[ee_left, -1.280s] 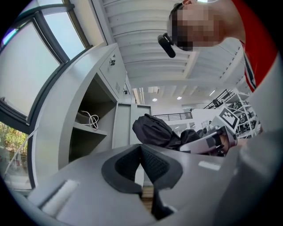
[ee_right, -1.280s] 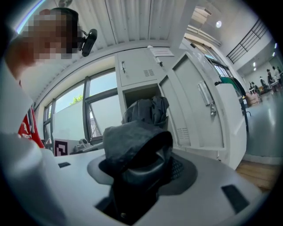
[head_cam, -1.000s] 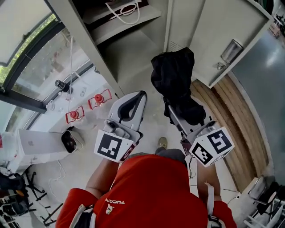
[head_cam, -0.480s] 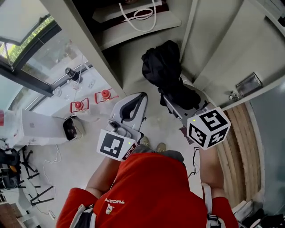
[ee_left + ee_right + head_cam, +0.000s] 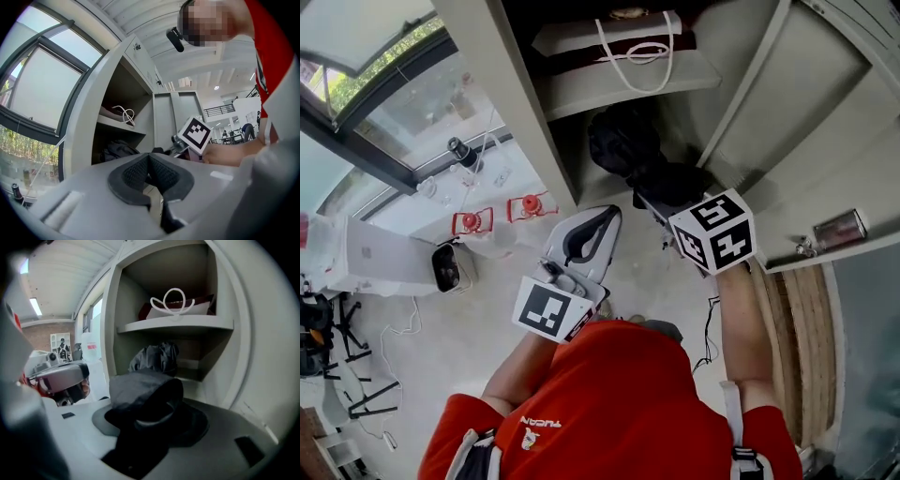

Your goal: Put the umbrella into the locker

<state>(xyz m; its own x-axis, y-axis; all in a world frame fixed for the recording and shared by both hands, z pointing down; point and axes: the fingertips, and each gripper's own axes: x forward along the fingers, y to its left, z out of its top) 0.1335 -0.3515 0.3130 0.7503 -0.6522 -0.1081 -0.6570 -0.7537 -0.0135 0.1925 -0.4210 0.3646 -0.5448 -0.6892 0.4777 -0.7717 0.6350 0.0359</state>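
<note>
The black folded umbrella reaches into the open locker's lower compartment, under the shelf. My right gripper is shut on the umbrella's near end, at the compartment's mouth. In the right gripper view dark fabric fills the space between the jaws of the right gripper, and the bunched far end lies inside. My left gripper hangs lower left of the locker's mouth, shut with nothing in it. The left gripper sees the umbrella in the compartment.
A bag with white rope handles sits on the upper shelf. The locker's side wall stands left and its open door right. On the floor at left are two red items, a white box and cables. Wooden planks run along the right.
My right gripper has carried the umbrella up the picture, from in front of the locker into its lower compartment. My left gripper has drifted slightly toward the locker.
</note>
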